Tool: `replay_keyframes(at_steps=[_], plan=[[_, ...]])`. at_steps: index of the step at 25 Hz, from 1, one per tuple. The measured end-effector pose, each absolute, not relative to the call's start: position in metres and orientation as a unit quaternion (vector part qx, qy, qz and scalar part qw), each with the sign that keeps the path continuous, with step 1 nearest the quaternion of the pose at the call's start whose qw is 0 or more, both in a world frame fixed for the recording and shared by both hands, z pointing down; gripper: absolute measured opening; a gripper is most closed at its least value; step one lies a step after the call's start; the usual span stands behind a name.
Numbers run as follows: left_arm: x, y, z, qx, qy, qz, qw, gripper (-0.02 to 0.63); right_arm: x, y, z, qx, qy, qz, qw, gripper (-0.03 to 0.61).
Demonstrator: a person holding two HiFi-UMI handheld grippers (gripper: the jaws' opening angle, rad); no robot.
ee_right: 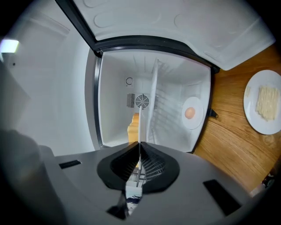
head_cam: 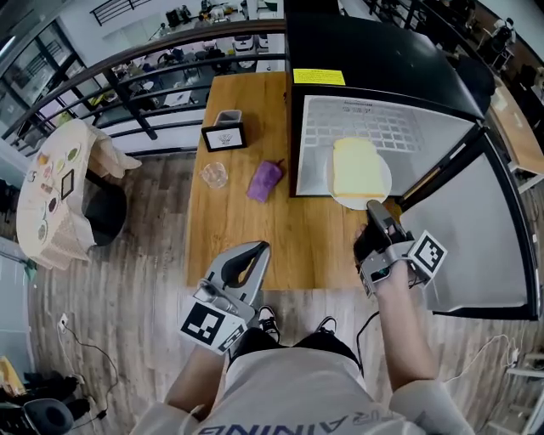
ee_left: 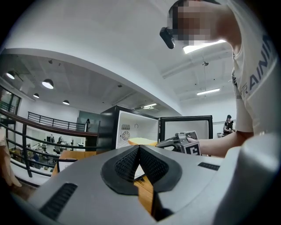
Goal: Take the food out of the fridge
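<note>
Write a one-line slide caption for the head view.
Right gripper grips the rim of a plate with bread at the open black fridge.

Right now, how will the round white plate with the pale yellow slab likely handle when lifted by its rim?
The round white plate looks rigid, but the right claw pinches only its rim, so it may tip. The pale yellow slab lies loose and could slide.

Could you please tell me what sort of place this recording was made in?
Probably a mezzanine in a large open workspace or lab: a railing overlooks cluttered desks below, and a small black fridge stands on a wooden table.
</note>
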State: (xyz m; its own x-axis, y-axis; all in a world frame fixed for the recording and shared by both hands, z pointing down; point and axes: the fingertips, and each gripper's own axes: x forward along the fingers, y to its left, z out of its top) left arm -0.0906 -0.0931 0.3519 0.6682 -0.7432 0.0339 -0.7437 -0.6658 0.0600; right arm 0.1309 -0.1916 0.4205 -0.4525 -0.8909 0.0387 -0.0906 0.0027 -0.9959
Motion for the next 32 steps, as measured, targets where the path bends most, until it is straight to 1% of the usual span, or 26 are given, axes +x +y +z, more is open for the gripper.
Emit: replay_keyframes(at_steps=[8, 18, 23, 32], plan=[[-0.076, -0.088, 0.354, 0.918, -0.396, 0.017, 0.035, 0.006, 0.12, -0.149, 0.494, -0.381, 0.621, -0.618, 0.296, 0.029], [-0.077, -0.082, 0.366, 0.914, -0.401, 0.042, 0.044, 0.006, 0.12, -0.128, 0.596, -0.415, 0.577, -0.662, 0.24, 0.029], [-0.077, -0.082, 0.371, 0.913, -0.403, 0.048, 0.048, 0.006, 0.116, -0.126, 0.625, -0.426, 0.567, -0.671, 0.219, 0.029], [-0.081, -0.083, 0.374, 0.911, -0.405, 0.056, 0.051, 0.006, 0.111, -0.13, 0.649, -0.434, 0.552, -0.679, 0.214, 0.029]])
